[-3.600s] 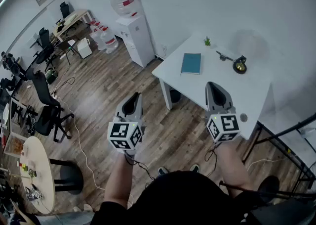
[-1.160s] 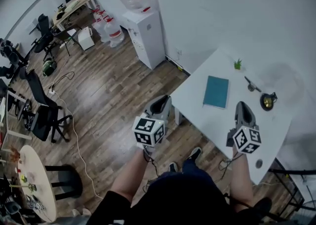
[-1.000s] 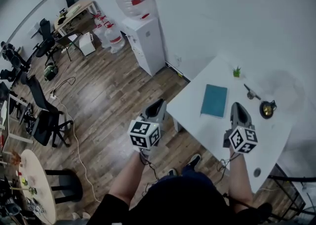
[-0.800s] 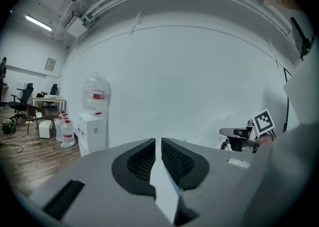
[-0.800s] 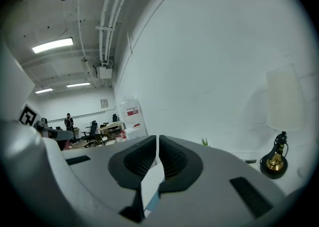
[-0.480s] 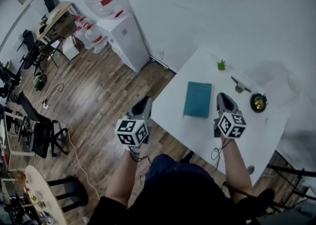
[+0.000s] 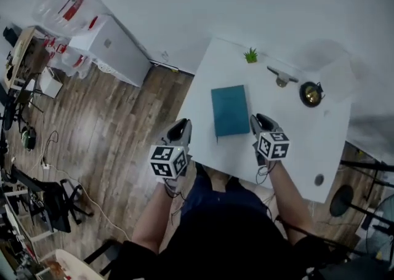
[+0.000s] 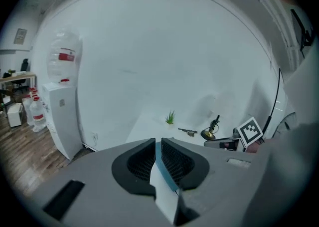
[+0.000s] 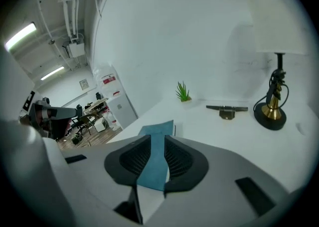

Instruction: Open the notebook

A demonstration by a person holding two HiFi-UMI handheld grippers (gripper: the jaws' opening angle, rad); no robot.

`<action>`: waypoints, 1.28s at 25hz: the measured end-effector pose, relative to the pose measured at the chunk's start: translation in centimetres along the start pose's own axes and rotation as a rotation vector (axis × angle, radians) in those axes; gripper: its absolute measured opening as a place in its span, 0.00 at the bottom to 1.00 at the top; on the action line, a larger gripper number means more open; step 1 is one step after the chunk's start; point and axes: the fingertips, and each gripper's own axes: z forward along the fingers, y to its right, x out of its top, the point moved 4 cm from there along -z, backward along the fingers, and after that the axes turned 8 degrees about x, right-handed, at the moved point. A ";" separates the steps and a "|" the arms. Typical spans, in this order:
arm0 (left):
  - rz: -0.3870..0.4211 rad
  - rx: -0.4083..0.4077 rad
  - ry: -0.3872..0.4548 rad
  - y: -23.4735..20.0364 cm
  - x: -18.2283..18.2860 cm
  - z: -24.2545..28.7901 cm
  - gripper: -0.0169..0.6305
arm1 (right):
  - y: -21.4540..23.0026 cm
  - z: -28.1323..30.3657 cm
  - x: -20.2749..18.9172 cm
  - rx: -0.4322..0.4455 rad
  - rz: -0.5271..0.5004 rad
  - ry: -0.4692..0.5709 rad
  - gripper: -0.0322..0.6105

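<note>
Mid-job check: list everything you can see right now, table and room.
table: one, white, centre of the head view.
notebook: one, teal, closed, flat on the table.
plant: one, green, small, table's far edge.
metal piece: one, dark, between plant and lamp.
lamp: one, brass base, white shade, table's far right.
disc: one, grey, small, table's near right corner.
water dispenser: one, white, left of the table.
office chair: at least one, black, far lower left.
left tongs: one, grey, jaws slightly apart, empty, at the table's near left edge.
right tongs: one, grey, jaws apart, just been opening, nothing between them, by the notebook's near right corner.
</note>
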 end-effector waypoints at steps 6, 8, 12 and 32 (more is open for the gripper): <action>0.023 -0.125 -0.116 -1.3 -2.0 5.2 0.08 | 2.1 3.3 -3.5 -0.041 0.128 -0.080 0.24; 0.030 -0.147 -0.151 -1.5 -2.7 6.0 0.08 | 2.5 4.0 -4.8 -0.053 0.159 -0.100 0.26; 0.040 -0.169 -0.191 -1.7 -3.6 6.9 0.08 | 3.6 5.6 -6.9 -0.063 0.208 -0.140 0.28; 0.001 -0.122 -0.188 -0.6 -3.0 6.1 0.08 | 3.1 6.2 -6.8 -0.062 0.134 -0.219 0.12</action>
